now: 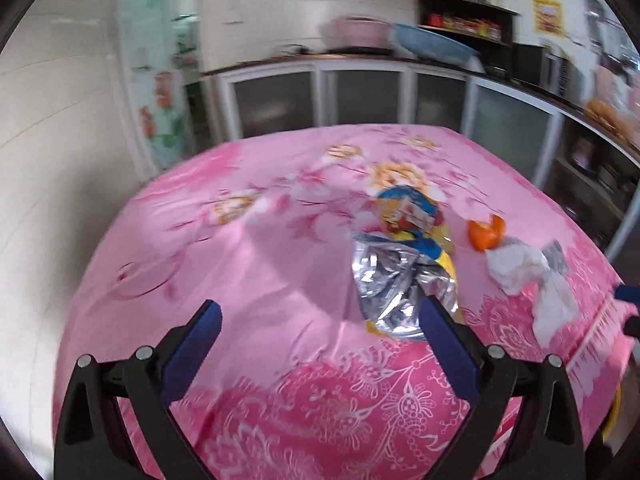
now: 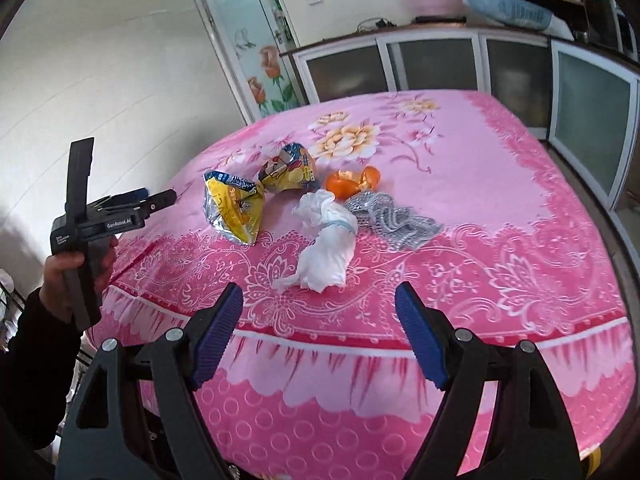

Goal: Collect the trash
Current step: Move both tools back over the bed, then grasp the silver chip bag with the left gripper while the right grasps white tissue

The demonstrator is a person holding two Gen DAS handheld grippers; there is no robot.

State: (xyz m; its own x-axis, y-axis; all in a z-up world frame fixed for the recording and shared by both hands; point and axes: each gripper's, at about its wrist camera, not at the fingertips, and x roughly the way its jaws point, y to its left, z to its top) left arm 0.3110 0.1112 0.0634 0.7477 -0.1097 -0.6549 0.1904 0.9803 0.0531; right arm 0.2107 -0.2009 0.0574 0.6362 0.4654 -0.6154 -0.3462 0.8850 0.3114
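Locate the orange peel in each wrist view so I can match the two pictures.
Left wrist view: the orange peel lies right of centre on the pink tablecloth, right of the snack wrapper.
Right wrist view: the peel sits just above centre, behind the white tissue wad.
Shared landmark: the tissue wad, the piece of trash next to the peel on the near side in both views.

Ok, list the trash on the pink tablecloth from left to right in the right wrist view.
Yellow snack wrapper → white crumpled tissue → grey foil scrap. The orange peel overlaps the tissue and foil in that order, so I left it out.
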